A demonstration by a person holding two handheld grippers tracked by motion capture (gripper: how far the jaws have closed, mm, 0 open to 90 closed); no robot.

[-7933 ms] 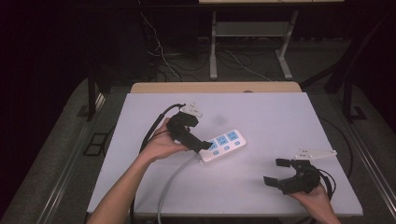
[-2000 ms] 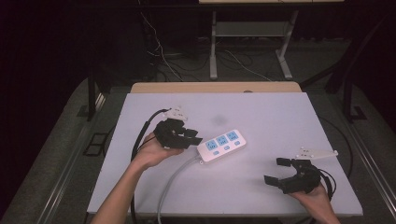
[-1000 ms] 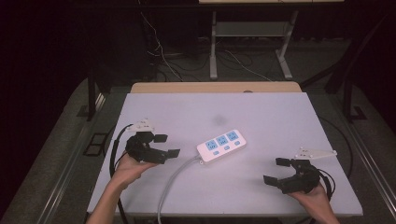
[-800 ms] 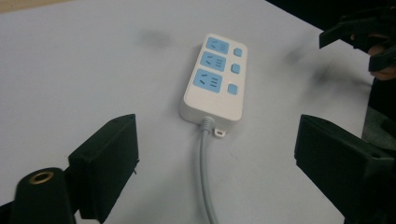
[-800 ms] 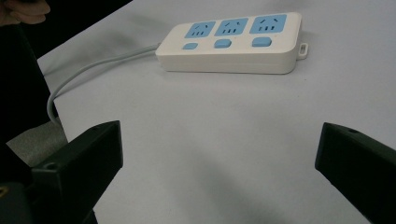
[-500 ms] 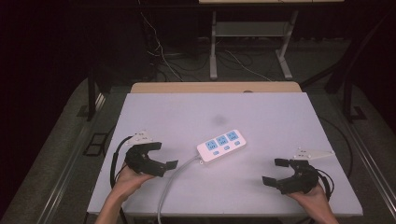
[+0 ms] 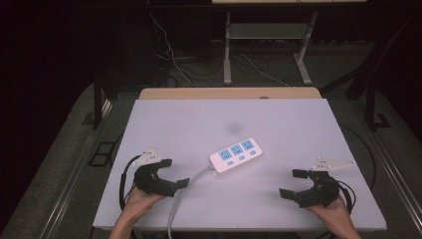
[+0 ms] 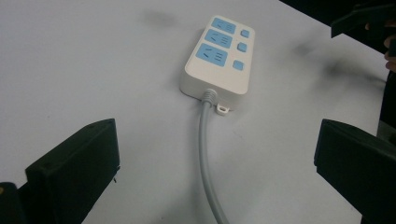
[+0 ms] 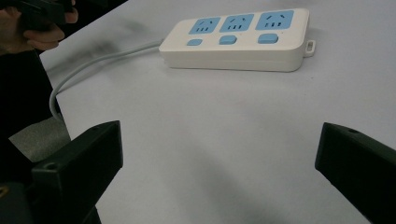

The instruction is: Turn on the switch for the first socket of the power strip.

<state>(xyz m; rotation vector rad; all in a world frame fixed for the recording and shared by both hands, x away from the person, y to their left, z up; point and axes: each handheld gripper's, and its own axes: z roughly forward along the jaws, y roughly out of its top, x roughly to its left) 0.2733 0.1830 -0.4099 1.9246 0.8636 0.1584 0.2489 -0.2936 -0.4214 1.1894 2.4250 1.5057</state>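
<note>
Here, a white power strip [image 7: 236, 155] lies ahead of the left gripper [image 7: 169, 174], between it and the right gripper [image 7: 292, 183]; both stand with jaws spread wide, holding nothing. The strip's grey cable [image 8: 205, 154] runs toward the left gripper. The high view adds the white table [image 7: 278, 119] and dark floor [image 7: 64, 144].

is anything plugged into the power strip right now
No, in the right gripper view all three blue sockets of the power strip are bare.

we have bare desk [image 7: 278, 119] all round; only the power strip [image 7: 236, 155] and its grey cable [image 7: 185, 191] lie between our two open tongs.
</note>
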